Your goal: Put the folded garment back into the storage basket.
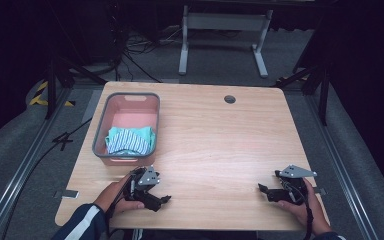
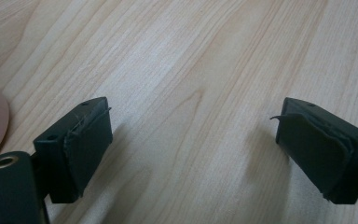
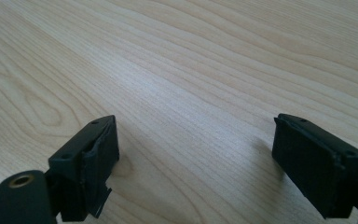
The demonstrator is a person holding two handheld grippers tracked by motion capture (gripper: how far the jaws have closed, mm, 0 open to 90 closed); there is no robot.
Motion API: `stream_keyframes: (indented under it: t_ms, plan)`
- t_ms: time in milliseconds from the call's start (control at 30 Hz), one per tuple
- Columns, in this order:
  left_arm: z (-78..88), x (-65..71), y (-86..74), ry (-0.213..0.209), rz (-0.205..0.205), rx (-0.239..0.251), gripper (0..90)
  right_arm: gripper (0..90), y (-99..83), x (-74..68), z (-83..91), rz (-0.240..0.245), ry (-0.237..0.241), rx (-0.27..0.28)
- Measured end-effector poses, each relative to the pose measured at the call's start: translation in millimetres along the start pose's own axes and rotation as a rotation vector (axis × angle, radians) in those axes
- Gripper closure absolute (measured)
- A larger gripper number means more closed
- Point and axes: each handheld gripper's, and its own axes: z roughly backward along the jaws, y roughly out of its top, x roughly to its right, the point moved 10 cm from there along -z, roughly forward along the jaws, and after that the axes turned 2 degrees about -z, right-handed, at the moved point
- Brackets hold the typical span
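Folded striped cloth (image 1: 129,140) lies in the pink basket (image 1: 101,131) at the table's (image 1: 220,130) left side — soft, light, likely best pinched at a bunched fold. Left gripper (image 1: 166,199) and right gripper (image 1: 261,188) rest near the front edge — jaws spread wide, holding nothing.
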Motion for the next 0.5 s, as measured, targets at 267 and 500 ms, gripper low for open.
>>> stream_keyframes:
  t_ms: [267, 500]
  plan:
    - [-1.0, -1.6, 0.2, 0.003, -0.001, -0.008, 7.1, 15.0, 0.2, 0.1, -0.2, -0.002, -0.003, 0.0]
    - [-1.3, -1.9, 0.2, 0.002, -0.002, -0.011, 6.3, 13.3, 0.3, 0.8, -0.4, -0.014, -0.008, -0.001]
